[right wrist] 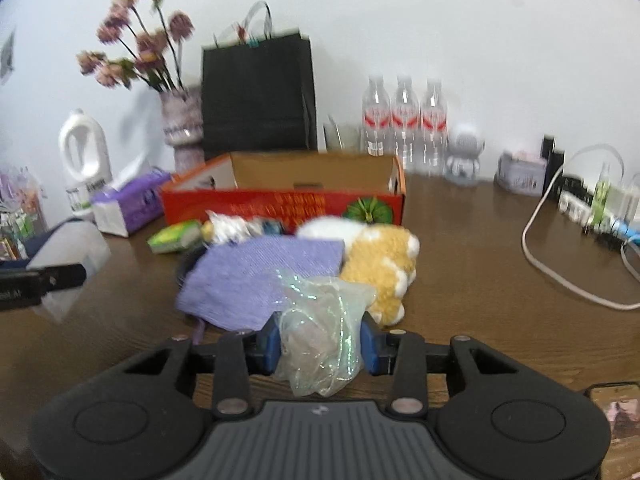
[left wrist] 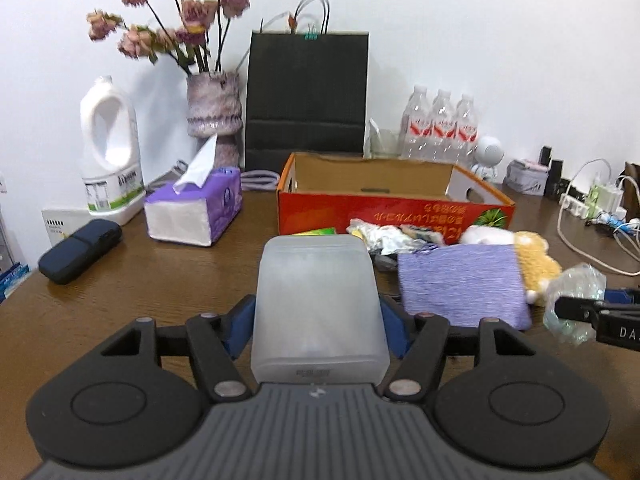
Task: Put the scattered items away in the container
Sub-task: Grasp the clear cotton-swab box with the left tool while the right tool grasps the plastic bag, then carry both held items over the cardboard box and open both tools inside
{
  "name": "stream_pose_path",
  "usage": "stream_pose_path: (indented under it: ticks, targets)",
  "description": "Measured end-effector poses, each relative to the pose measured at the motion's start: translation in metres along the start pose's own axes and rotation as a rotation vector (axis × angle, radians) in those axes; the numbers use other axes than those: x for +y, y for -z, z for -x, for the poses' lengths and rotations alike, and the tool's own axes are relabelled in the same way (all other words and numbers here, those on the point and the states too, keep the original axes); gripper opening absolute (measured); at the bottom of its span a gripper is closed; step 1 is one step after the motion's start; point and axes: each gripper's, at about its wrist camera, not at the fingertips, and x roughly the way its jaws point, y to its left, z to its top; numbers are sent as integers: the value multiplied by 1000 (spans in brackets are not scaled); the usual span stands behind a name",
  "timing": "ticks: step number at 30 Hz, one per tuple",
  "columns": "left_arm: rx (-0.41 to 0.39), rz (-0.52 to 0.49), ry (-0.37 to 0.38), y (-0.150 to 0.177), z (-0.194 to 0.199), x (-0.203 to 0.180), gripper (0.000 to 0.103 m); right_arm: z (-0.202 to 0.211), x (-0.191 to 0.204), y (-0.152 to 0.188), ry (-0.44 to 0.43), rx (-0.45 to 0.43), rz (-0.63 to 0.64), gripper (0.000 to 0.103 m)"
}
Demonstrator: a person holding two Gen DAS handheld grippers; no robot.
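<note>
The red cardboard box (left wrist: 384, 204) looks empty from here, so I've barely started: my left tongs (left wrist: 316, 320) clamp a frosted plastic box (left wrist: 318, 304), my right tongs (right wrist: 320, 346) pinch a crinkled clear wrapper (right wrist: 320, 320), while the purple cloth (right wrist: 260, 276) and plush toy (right wrist: 380, 264) lie on the table (left wrist: 160, 280) before it.

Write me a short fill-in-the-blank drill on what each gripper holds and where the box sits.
1. The left gripper holds a frosted plastic ____.
2. The right gripper is shut on a crinkled clear plastic ____.
3. The open cardboard box has a ____ outer face.
4. The plush toy lies beside a ____ cloth.

Missing words: container; bag; red; purple
</note>
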Motion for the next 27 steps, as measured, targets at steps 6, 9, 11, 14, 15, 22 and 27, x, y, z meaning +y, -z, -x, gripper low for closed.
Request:
stream_pose_path:
  ticks: [6,9,11,14,15,22,27]
  targets:
    - [-143,-5,-5,12,48,-11,66,45,21,6,1,-119,66,37]
    - [-200,-10,4,15,68,-15,66,67,27,5,-8,-196,79,37]
    - [-226,-14,14,14,77,-18,66,78,30,2,-16,-231,86,37]
    - [-243,-24,18,7,83,-22,66,86,32,-6,-23,-255,90,37]
    - [-240,-28,20,3,82,-23,66,86,32,-9,-24,-256,86,37]
    - [-219,-36,37,-30,51,-25,66,65,24,-39,-33,-237,44,38]
    - [-212,-38,49,-58,5,-27,66,29,16,-67,-25,-228,24,38]
